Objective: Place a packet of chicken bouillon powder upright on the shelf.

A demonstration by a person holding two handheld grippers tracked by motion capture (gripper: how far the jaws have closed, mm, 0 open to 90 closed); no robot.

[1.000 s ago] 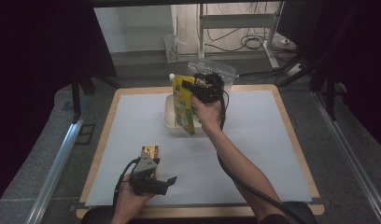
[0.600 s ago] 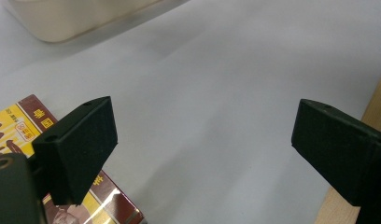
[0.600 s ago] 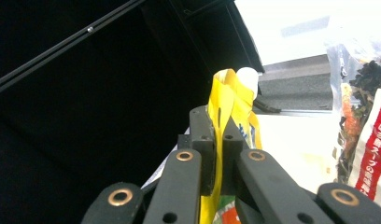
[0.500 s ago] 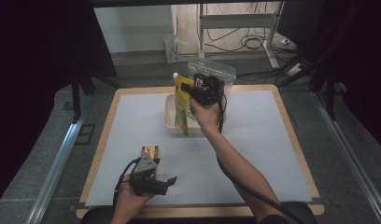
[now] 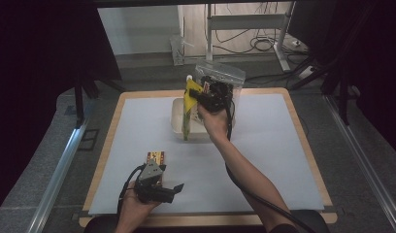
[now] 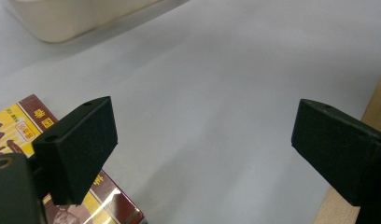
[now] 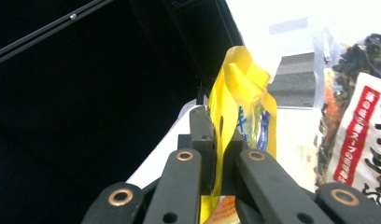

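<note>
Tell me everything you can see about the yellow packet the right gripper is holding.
The yellow packet is a thin, glossy plastic pouch with blue print and a crumpled top edge. The right gripper is shut on it near the top, jaws pressing both faces. It hangs edge-on, lower end down in the white container, beside a clear bag of dark contents.

Your right gripper (image 7: 216, 154), black with copper-coloured rivets, pinches a bright yellow packet (image 7: 240, 107) with blue lettering and an orange patch low down. Beside it you have a clear bag (image 7: 352, 107) of dark contents (its label is white with a red strip and white characters). The tub (image 5: 179, 119) is cream. The table mat (image 5: 264, 155) is pale grey, edged by light wood. By your black left gripper (image 6: 202, 140) lies a box (image 6: 16, 126), maroon and yellow with red characters.
</note>
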